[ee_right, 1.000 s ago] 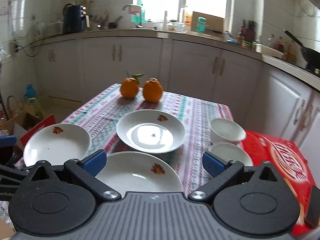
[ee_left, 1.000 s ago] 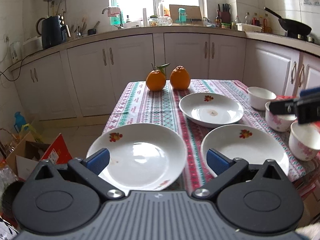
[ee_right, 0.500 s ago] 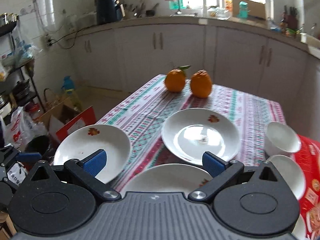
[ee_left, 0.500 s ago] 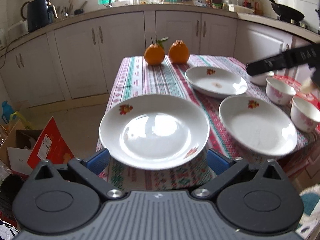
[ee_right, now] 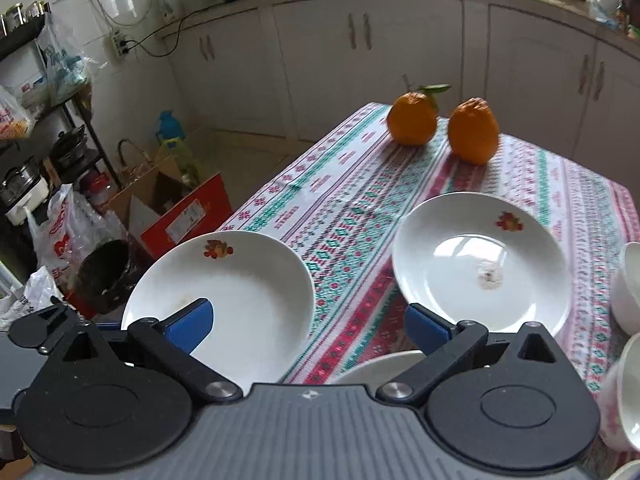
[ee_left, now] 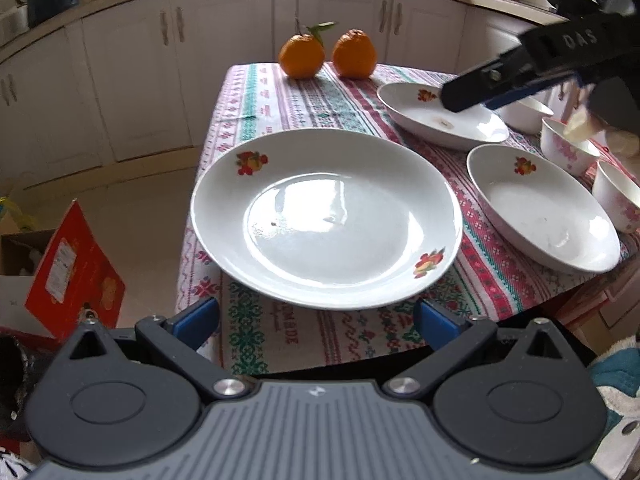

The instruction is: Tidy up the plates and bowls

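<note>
The near-left plate (ee_left: 326,216) is sitting at the front left corner of the table, its rim overhanging the edge of the patterned tablecloth (ee_left: 304,104). It is white, with a small fruit print at the far left of the rim and another at the near right. The left gripper (ee_left: 316,322) is hovering just in front of and below this plate's near rim, its blue pads spread wide to either side and holding nothing; whether they are touching the plate cannot be told.

To the right of that plate a second plate (ee_left: 540,210) is lying near the front right edge, and beyond it a third plate (ee_left: 440,118) is resting further back. In the left wrist view the right gripper (ee_left: 486,90) is reaching in from the upper right above the third plate. In its own camera its blue fingers (ee_right: 188,326) are standing wide apart, released and empty, with the near-left plate (ee_right: 224,292) and the far plate (ee_right: 480,264) lying ahead of them.

Along the right edge of the table three small bowls are standing close together: a plain white bowl (ee_left: 526,114) furthest back, a pink-patterned bowl (ee_left: 568,150) next, and another (ee_left: 618,200) nearest.

At the far end of the cloth two oranges (ee_left: 302,56) are sitting side by side, one with a leaf. White cabinets (ee_left: 132,72) are lining the wall behind, and a red carton (ee_left: 72,276) is lying on the floor to the left.
</note>
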`<control>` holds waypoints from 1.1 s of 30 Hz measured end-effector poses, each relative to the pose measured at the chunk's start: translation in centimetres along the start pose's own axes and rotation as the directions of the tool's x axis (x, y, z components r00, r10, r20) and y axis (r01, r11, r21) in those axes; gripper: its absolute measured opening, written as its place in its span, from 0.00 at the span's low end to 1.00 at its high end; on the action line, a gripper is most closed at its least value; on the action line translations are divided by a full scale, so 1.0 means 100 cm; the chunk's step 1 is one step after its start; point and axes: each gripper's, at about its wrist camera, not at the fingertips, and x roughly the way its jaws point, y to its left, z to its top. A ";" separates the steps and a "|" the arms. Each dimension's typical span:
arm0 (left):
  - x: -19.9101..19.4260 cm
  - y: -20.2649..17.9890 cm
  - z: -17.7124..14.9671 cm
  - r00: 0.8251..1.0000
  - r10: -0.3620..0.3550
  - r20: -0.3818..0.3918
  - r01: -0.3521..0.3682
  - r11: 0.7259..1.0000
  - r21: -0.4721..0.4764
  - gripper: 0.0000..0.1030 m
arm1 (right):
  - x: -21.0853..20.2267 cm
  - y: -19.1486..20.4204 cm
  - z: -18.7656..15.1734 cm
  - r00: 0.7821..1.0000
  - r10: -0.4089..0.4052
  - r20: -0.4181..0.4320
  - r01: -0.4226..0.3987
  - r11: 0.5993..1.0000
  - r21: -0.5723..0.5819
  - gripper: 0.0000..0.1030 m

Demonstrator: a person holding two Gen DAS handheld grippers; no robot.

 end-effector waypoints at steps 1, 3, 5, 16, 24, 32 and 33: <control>0.001 0.000 0.000 1.000 -0.001 -0.004 0.001 1.000 0.005 0.99 | 0.005 -0.001 0.002 1.000 0.012 -0.014 -0.012 1.000 0.003 1.00; 0.006 0.002 0.002 1.000 -0.008 -0.012 0.009 1.000 0.015 0.99 | 0.013 -0.002 0.007 0.999 0.030 -0.037 -0.029 0.999 0.012 1.00; 0.010 0.005 0.003 1.000 -0.010 -0.012 0.010 1.000 0.011 0.99 | 0.024 -0.002 0.012 0.997 0.045 -0.066 -0.044 0.999 0.008 1.00; 0.015 0.004 0.004 0.999 -0.038 -0.003 0.038 0.997 0.067 1.00 | 0.082 0.007 0.028 0.960 0.130 -0.250 -0.140 0.990 -0.022 1.00; 0.016 0.005 0.003 0.999 -0.044 0.014 0.042 0.996 0.074 1.00 | 0.117 0.004 0.029 0.921 0.171 -0.349 -0.175 0.984 0.020 1.00; 0.014 0.007 0.000 0.998 -0.058 0.033 0.055 0.995 0.082 1.00 | 0.122 0.008 0.033 0.906 0.162 -0.391 -0.182 0.983 -0.015 1.00; 0.014 0.006 0.000 0.998 -0.056 0.032 0.053 0.995 0.082 1.00 | 0.122 0.007 0.034 0.905 0.162 -0.392 -0.180 0.984 -0.009 1.00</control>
